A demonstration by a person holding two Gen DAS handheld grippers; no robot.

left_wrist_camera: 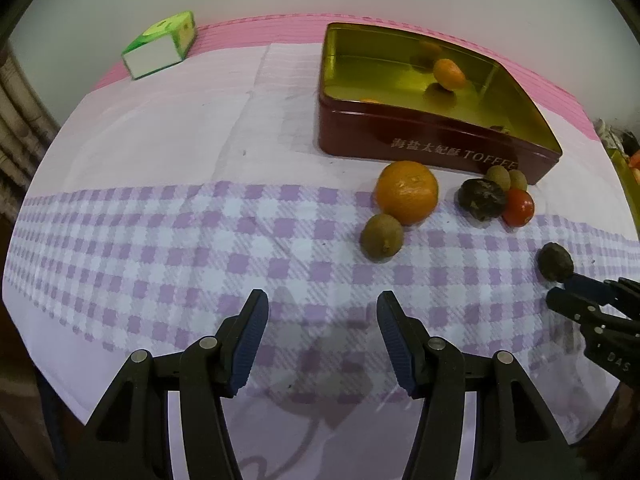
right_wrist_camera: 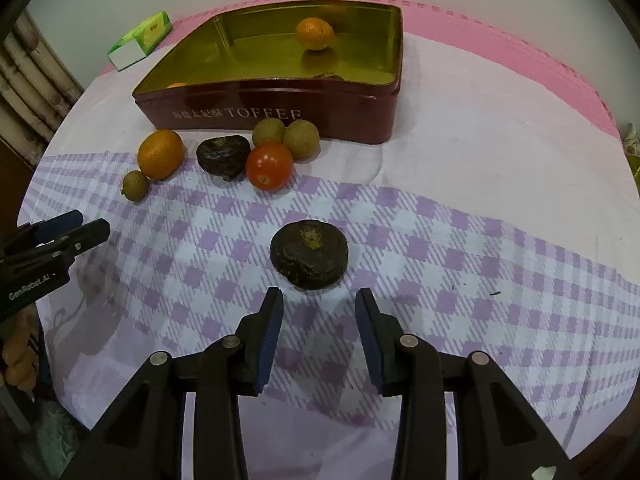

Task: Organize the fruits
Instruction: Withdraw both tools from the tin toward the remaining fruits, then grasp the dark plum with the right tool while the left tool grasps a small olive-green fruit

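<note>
Tabletop (right_wrist_camera: 500, 128), covered by a lilac checked cloth, is seen from both wrist views. A dark red tin (right_wrist_camera: 340, 114) marked TOFFEE stands open toward the far side; one small orange (right_wrist_camera: 315, 33) is already lying inside it.

Just in front of the tin a cluster of loose fruit is noted: a larger orange (left_wrist_camera: 407, 192), a dark wrinkled fruit (right_wrist_camera: 223, 157), a red tomato (right_wrist_camera: 269, 166), and three small brownish-green fruits, two touching the tin wall.

Apart from the cluster, nearer the camera, a second dark wrinkled fruit (right_wrist_camera: 309, 254) is lying alone, stem scar up.

Right gripper (right_wrist_camera: 319, 336) is held just short of this fruit, jaws parted and empty. Left gripper (left_wrist_camera: 323, 338) is held over bare cloth, jaws apart, nothing between them.

The lone fruit is judged light, flattened and leathery, probably firm enough for a modest squeeze. Hold is best taken across its broad sides, low, since the domed top may slip.
</note>
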